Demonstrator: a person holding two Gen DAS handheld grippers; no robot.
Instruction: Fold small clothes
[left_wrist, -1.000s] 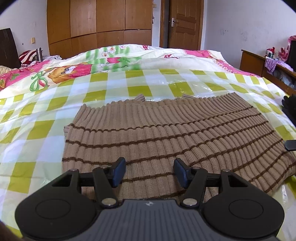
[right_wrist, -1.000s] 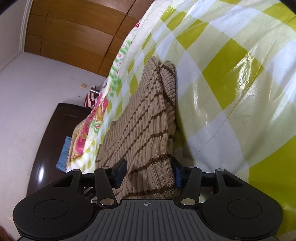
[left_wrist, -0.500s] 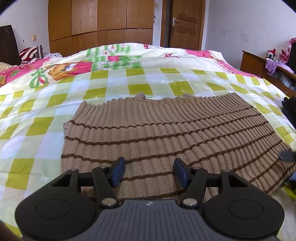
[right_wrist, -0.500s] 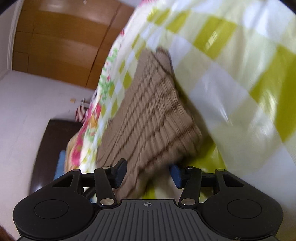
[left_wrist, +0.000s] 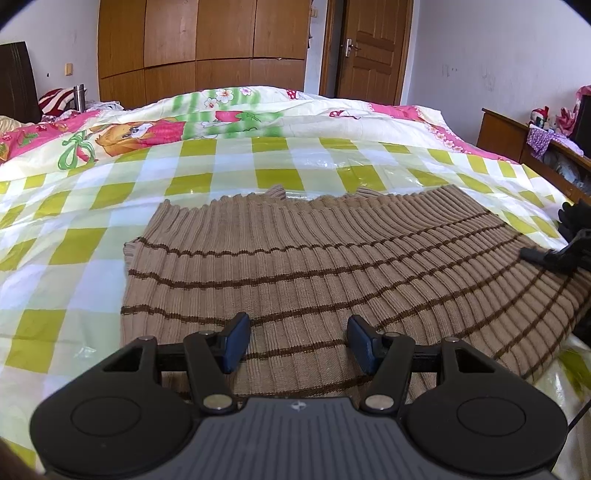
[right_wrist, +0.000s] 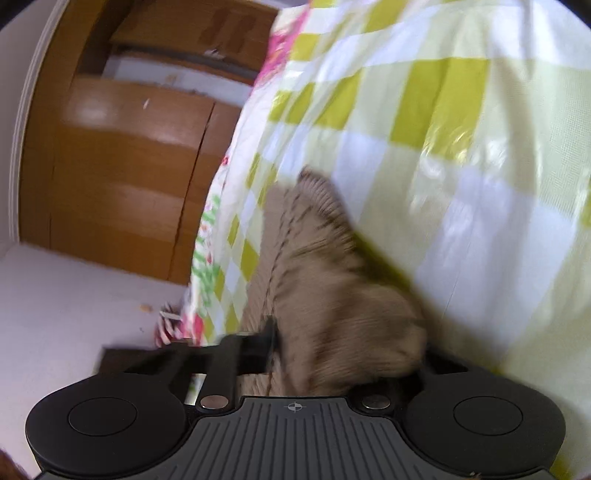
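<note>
Home bedroom, quilted bed (left_wrist: 258, 122), wooden wardrobe (left_wrist: 203, 40)

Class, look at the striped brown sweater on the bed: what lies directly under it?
The sweater lies on a yellow-green checked plastic sheet that shows all around it. The part of the sheet beneath the knit is covered.

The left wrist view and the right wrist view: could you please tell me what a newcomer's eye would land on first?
First comes the tan ribbed sweater with dark brown stripes, spread flat on the green-and-white checked cover of the bed. The left gripper hovers open over its near hem. At its right edge the right gripper is closing on a bunched fold of the knit.
</note>
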